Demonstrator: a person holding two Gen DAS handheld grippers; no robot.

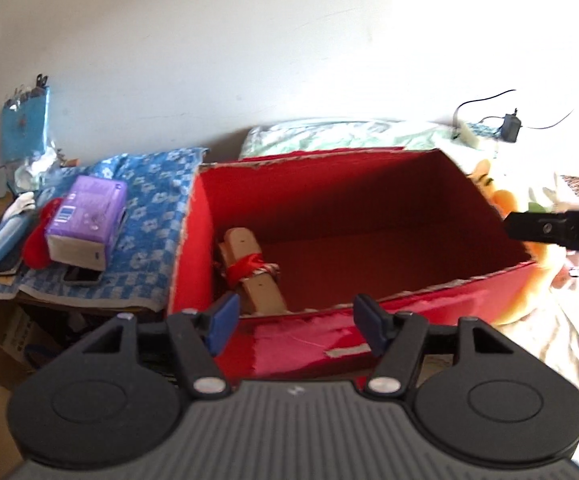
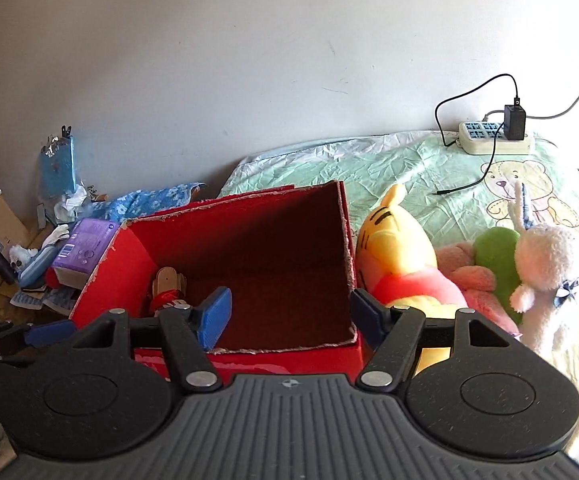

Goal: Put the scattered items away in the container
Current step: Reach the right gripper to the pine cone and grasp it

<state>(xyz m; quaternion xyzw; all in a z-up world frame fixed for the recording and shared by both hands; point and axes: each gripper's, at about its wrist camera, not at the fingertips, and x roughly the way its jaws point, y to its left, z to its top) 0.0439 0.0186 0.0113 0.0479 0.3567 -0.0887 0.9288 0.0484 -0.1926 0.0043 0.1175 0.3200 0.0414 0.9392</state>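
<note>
bedsheet [image 2: 401, 168] print: teddy bear; purple pack [image 1: 89, 212] label unreadable.

The left wrist view is looking forward and slightly down over its own hand-held gripper [image 1: 295, 322], sitting close at the near wall of the red box [image 1: 369, 216] and facing the wall behind it. The right wrist view is sitting close at the box's [image 2: 249, 240] near right corner, also facing that wall. Both are sharing the box's interior and the blue towel [image 1: 145, 216] left of it.

four plush toys [image 2: 405, 256], one red box [image 2: 249, 352]
</note>
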